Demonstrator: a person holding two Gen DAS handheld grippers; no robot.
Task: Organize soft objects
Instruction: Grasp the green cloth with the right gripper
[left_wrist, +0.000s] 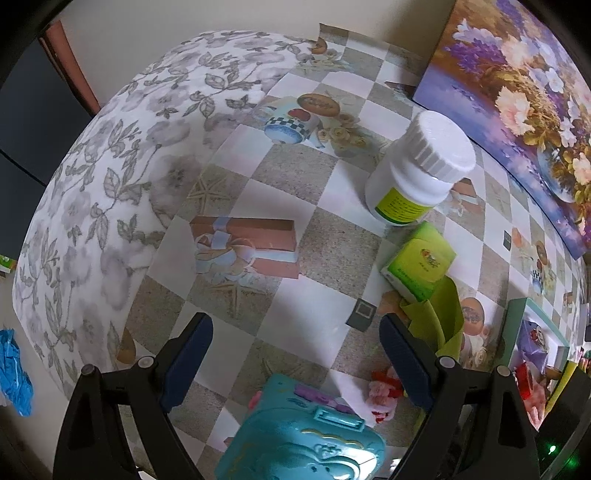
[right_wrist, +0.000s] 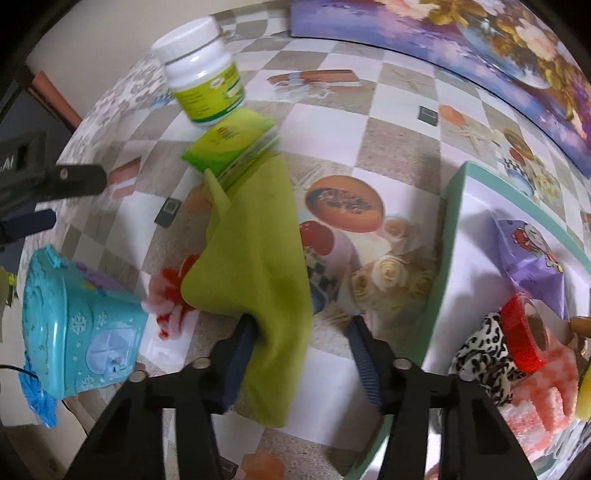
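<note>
A lime green cloth (right_wrist: 255, 258) lies long across the checked tablecloth, its far end against a green box (right_wrist: 229, 144). My right gripper (right_wrist: 301, 323) points down over its near end. The cloth lies against the left finger, and a gap shows between it and the right finger, so the jaws are open around it. A small red and pink fluffy toy (right_wrist: 170, 295) sits just left of the cloth. My left gripper (left_wrist: 295, 321) hangs open over bare tablecloth, holding nothing. The green cloth (left_wrist: 443, 317) and the fluffy toy (left_wrist: 382, 391) lie beside its right finger.
A teal-rimmed white box (right_wrist: 447, 258) on the right holds a leopard-print cloth (right_wrist: 480, 354), a red tape roll (right_wrist: 522, 332), a pink towel (right_wrist: 543, 391) and a purple bag (right_wrist: 528, 251). A white bottle (right_wrist: 203, 70) stands behind the green box. A teal toy case (left_wrist: 306, 435) lies near left.
</note>
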